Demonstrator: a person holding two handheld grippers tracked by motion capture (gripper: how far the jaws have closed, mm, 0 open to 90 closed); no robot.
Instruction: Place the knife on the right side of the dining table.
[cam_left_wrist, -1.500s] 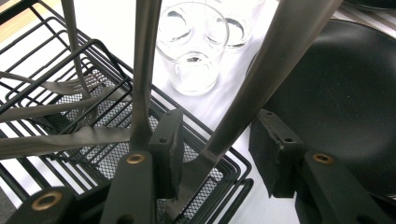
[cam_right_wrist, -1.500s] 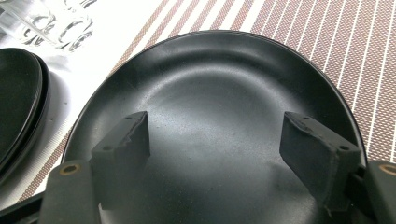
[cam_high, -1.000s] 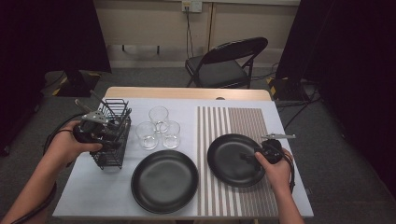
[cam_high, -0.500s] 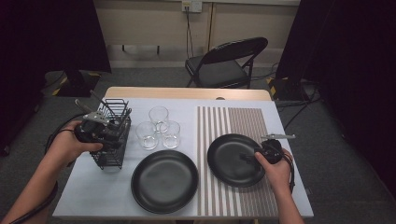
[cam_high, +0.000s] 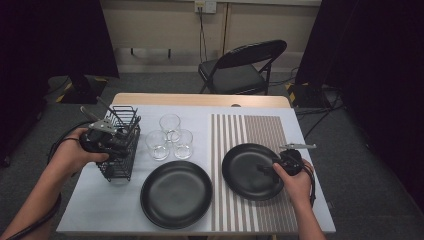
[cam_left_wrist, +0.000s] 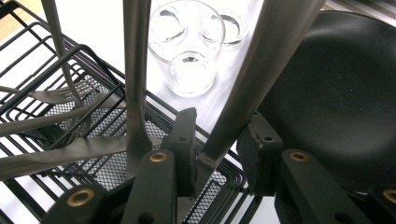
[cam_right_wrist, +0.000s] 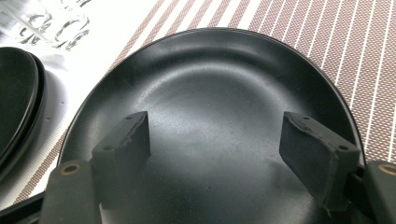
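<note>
Left gripper view shows the left claw (cam_left_wrist: 217, 149) closing around a utensil handle (cam_left_wrist: 261, 79) standing in the wire caddy (cam_high: 120, 145); nothing is lifted yet. Right claw (cam_right_wrist: 224, 154) hovers wide over a black plate (cam_right_wrist: 210, 107).

High view looks down from above the person's side across the table (cam_high: 200, 102); 2 gripper views sit close along their jaws, all sharing the glasses (cam_left_wrist: 187, 51).

glasses (cam_high: 170, 137) block basket (cam_high: 120, 172) right | plates' (cam_high: 176, 194) tops open
</note>
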